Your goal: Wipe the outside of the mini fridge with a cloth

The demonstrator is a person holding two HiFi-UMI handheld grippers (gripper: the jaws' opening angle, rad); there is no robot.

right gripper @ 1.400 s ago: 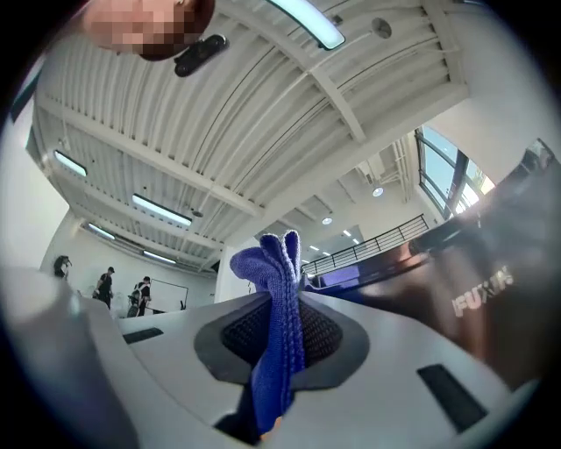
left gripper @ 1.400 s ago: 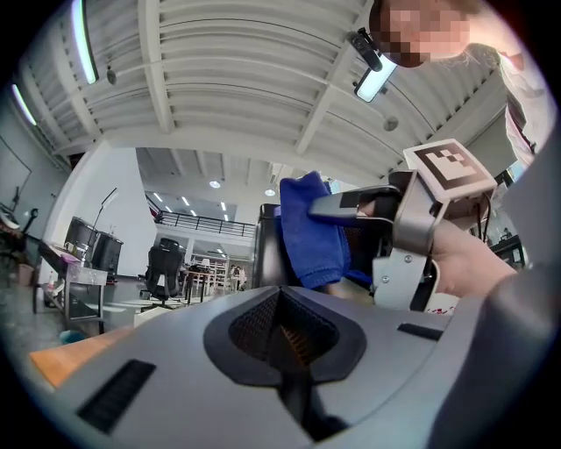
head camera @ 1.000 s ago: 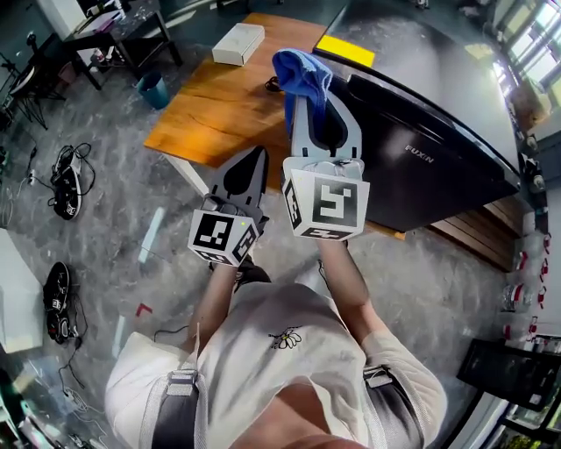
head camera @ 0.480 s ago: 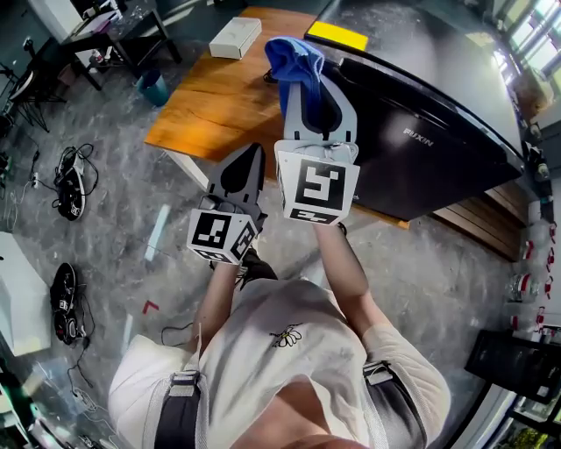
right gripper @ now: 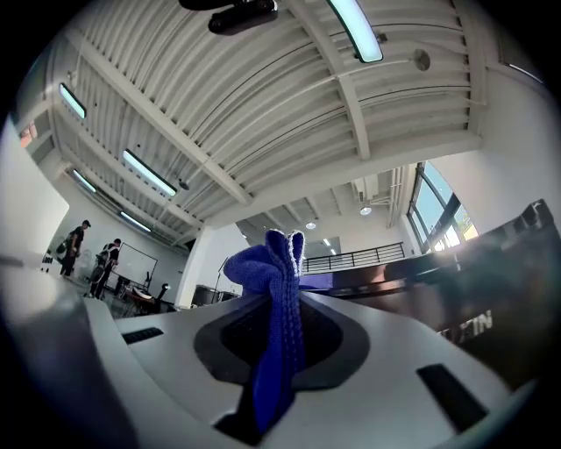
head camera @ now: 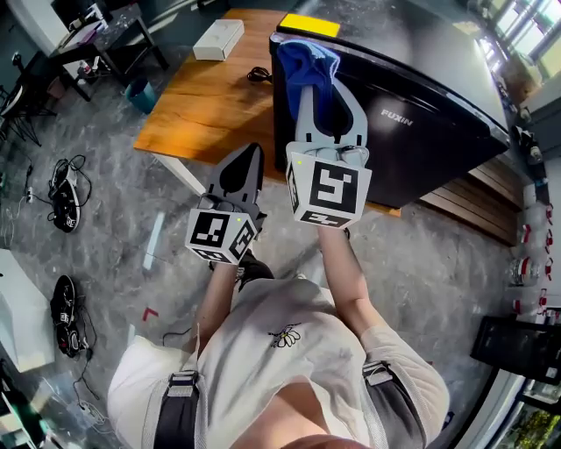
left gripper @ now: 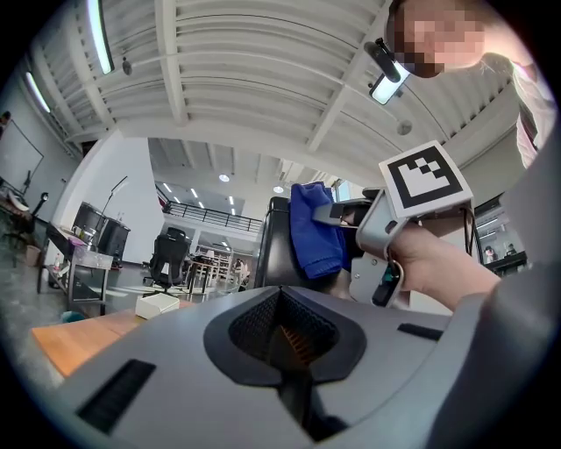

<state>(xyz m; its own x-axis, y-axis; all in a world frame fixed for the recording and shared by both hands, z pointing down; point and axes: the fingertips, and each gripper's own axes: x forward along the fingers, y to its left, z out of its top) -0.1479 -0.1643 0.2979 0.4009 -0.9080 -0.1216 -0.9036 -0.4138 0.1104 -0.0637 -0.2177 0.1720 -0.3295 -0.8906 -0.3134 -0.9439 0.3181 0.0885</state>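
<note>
Cloth (head camera: pixel 308 57) up at the mini fridge (head camera: pixel 429 131), right gripper (head camera: pixel 317 83) clamped on it.

Right gripper has its jaws squeezed on the blue cloth, and the right gripper view shows a fold of it standing up between them. The bundle sits at the fridge's top corner, the one nearest the wooden table (head camera: pixel 206 101), over the edge where the dark lettered face meets the top. Whether it actually presses the surface, I can't tell. Left gripper (head camera: pixel 248 158) hangs lower, off that same corner and clear of the fridge, with its jaws together and nothing between them. On the fridge's top, just beyond the cloth, lies a flat yellow item (head camera: pixel 308 24). Out past the fridge's side, a white box (head camera: pixel 218 39) rests on the table, with a black cable (head camera: pixel 257 74) between the box and the fridge.
</note>
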